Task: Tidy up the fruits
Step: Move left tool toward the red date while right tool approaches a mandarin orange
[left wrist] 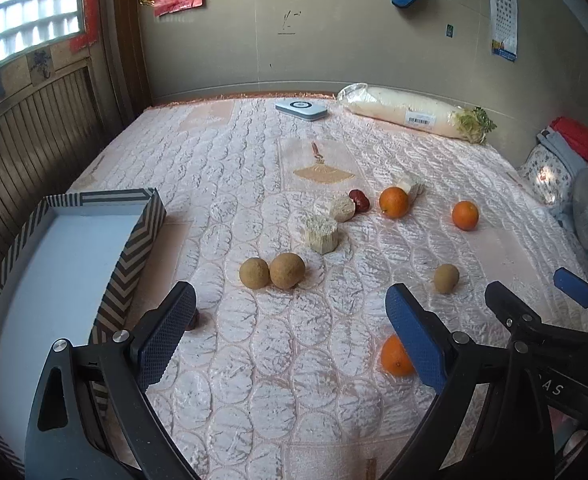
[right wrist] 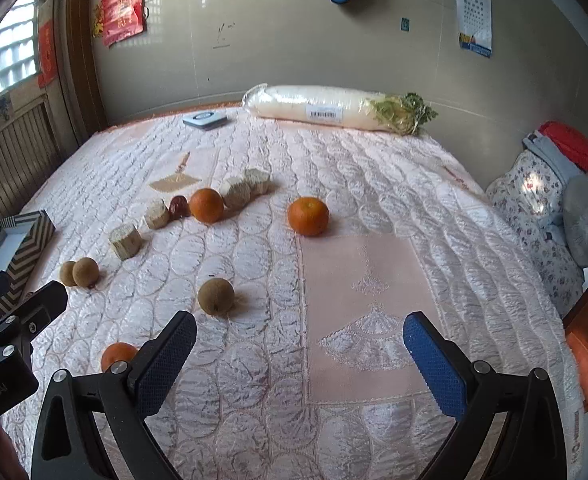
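Fruits lie scattered on a pink quilted bed. Three oranges (left wrist: pixel 394 202) (left wrist: pixel 465 215) (left wrist: pixel 394 360) show in the left wrist view, the nearest partly hidden behind a finger. Two brown round fruits (left wrist: pixel 271 272) touch each other; a third (left wrist: pixel 446 278) lies apart. A red date (left wrist: pixel 360 200) sits among pale cut chunks (left wrist: pixel 322 234). A striped box (left wrist: pixel 133 248) with a pale blue floor stands at the left. My left gripper (left wrist: pixel 289 300) is open over bare quilt. My right gripper (right wrist: pixel 298 328) is open too, with an orange (right wrist: pixel 308 216) and a brown fruit (right wrist: pixel 215 296) ahead of it.
A wrapped white radish (right wrist: pixel 314 106) and a flat grey-blue device (right wrist: pixel 205 120) lie by the far wall. Clothes and a floral bundle (right wrist: pixel 534 196) pile at the right. A wooden panel (left wrist: pixel 33 132) runs along the left side.
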{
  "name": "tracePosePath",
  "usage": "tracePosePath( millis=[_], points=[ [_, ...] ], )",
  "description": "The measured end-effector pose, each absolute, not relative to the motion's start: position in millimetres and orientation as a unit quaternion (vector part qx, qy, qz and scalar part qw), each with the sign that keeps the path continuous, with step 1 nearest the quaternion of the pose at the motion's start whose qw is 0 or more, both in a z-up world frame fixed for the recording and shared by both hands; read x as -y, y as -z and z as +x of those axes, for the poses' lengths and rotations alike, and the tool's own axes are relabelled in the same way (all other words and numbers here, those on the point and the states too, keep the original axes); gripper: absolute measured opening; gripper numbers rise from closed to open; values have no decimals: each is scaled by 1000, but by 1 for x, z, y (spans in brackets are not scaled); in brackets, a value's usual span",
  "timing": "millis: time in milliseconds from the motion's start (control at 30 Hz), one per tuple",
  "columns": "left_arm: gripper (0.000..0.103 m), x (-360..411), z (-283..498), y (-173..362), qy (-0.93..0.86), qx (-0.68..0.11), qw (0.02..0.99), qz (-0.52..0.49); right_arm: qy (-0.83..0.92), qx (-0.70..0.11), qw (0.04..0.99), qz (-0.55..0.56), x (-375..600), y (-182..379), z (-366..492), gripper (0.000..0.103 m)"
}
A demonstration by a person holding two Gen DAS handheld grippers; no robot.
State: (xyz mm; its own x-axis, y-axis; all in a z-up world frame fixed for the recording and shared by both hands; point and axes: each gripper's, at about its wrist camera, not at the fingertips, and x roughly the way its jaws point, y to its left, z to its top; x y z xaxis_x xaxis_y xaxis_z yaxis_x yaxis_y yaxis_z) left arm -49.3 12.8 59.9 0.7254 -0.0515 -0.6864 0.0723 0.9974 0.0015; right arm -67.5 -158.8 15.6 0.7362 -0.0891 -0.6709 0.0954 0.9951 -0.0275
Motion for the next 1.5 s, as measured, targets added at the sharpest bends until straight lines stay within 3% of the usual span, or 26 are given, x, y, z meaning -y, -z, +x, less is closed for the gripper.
tracePosePath(
  millis=[733,1500],
  points=[
    [96,-27,-110,-92,28,-321,947,13,48,-286,957,-12,128,-58,-129,103],
    [96,-29,-110,-85,39,-346,937,5,52,-311,949,-17,125,-46,-127,103]
  ],
)
